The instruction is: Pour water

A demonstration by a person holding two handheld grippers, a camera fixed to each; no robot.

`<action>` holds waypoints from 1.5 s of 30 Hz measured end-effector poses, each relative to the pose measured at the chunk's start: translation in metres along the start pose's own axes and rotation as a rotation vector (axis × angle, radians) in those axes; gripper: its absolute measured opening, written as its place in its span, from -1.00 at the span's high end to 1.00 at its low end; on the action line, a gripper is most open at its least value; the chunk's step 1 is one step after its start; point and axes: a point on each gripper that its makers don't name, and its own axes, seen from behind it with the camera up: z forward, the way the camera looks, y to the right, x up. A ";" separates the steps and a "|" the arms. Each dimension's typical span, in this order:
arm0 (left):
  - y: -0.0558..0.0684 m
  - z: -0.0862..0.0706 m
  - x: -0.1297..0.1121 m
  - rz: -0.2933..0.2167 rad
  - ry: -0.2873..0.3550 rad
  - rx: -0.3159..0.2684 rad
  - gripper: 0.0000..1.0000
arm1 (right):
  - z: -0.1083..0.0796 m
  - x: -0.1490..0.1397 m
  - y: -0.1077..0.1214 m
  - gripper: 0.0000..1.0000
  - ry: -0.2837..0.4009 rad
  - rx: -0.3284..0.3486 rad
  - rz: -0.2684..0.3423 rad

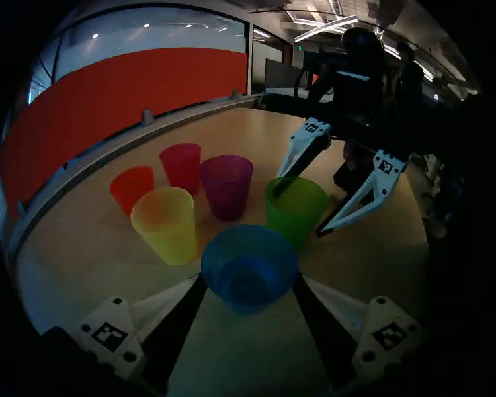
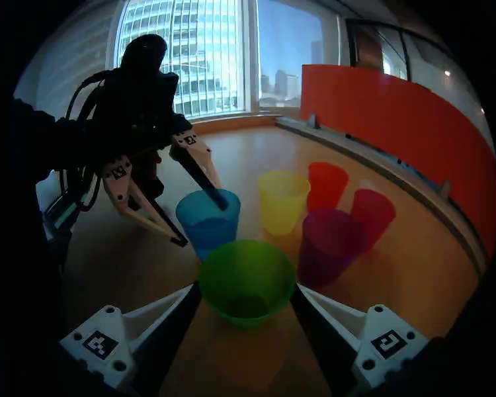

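Observation:
A blue cup (image 1: pixel 249 268) sits between the fingers of my left gripper (image 1: pixel 248 281), both fingers pressing its sides. In the right gripper view a green cup (image 2: pixel 247 281) is held the same way by my right gripper (image 2: pixel 247 288). The two grippers face each other across the wooden table (image 1: pixel 354 264). From the left gripper view, the right gripper (image 1: pixel 297 213) straddles the green cup (image 1: pixel 295 210). From the right gripper view, the left gripper (image 2: pixel 202 223) straddles the blue cup (image 2: pixel 208 225). Whether either cup holds water, I cannot tell.
Several more cups stand close by: yellow (image 1: pixel 165 223), orange (image 1: pixel 132 188), pink (image 1: pixel 180 165) and purple (image 1: pixel 226 185). A red wall panel (image 1: pixel 129 92) runs along the table's far edge. A person's dark sleeve (image 2: pixel 43 145) reaches in behind the left gripper.

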 end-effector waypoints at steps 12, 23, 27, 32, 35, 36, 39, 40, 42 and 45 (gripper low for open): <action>-0.001 0.007 0.002 -0.008 0.006 -0.001 -0.88 | 0.004 0.003 0.000 -1.00 0.004 0.009 -0.003; 0.000 0.009 0.002 -0.008 0.007 0.002 -0.70 | 0.007 0.003 0.003 -0.98 0.000 0.002 -0.004; 0.000 0.010 0.002 -0.014 0.010 0.002 -0.70 | 0.009 0.001 0.003 -0.81 -0.007 0.002 -0.001; -0.001 0.008 0.002 -0.020 0.011 0.004 -0.69 | 0.007 0.004 0.001 -0.79 0.006 0.009 0.006; -0.002 0.006 0.003 -0.022 0.012 0.007 -0.69 | 0.003 0.008 0.001 -0.80 0.018 0.005 0.005; -0.002 0.005 0.003 -0.022 0.014 0.008 -0.69 | 0.002 0.009 0.001 -0.80 0.021 0.004 0.005; -0.002 0.001 0.008 -0.024 0.024 0.013 -0.69 | -0.004 0.013 0.002 -0.79 0.025 -0.002 0.006; -0.002 -0.001 0.011 -0.025 0.030 0.016 -0.69 | -0.006 0.014 0.003 -0.79 0.026 -0.005 0.007; -0.003 -0.005 0.018 -0.028 0.043 0.022 -0.69 | -0.010 0.018 0.004 -0.79 0.030 -0.011 0.009; -0.004 -0.012 0.030 -0.031 0.071 0.034 -0.69 | -0.017 0.026 0.006 -0.79 0.046 -0.022 0.010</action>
